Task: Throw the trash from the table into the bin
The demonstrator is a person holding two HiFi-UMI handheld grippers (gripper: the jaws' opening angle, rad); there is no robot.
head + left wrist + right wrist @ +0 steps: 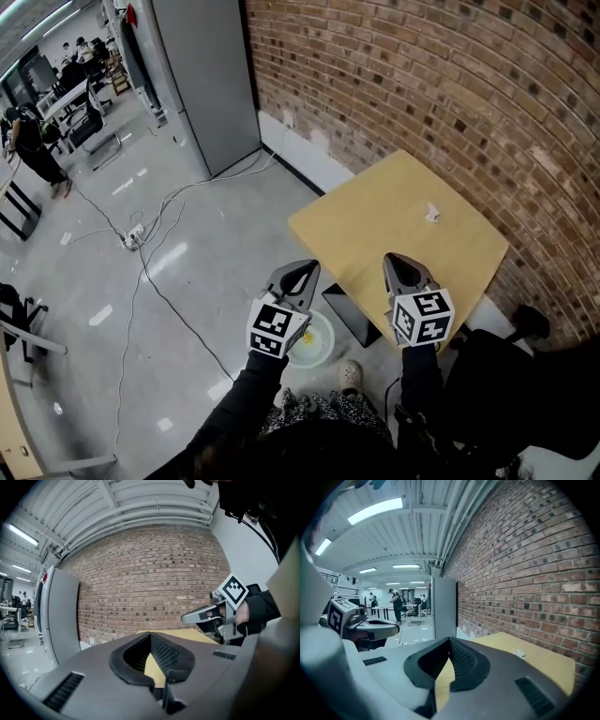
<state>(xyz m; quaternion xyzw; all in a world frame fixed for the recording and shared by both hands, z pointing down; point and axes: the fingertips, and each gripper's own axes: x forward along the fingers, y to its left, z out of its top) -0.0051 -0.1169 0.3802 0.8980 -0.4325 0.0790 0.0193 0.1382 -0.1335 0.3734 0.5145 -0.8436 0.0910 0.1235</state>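
Jaws closed and empty on left gripper [302,272] and right gripper [398,263]. The trash [432,214] lies far right on the table [375,220]. Risk: approaching with jaws closed would knock it off the edge.

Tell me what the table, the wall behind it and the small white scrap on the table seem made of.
Table: pale wood or wood-look laminate, smooth and matt; its even tan top suggests it. Wall: rough red-brown brick with visible mortar lines. Scrap: probably crumpled paper or tissue, white and creased, too small to be sure.
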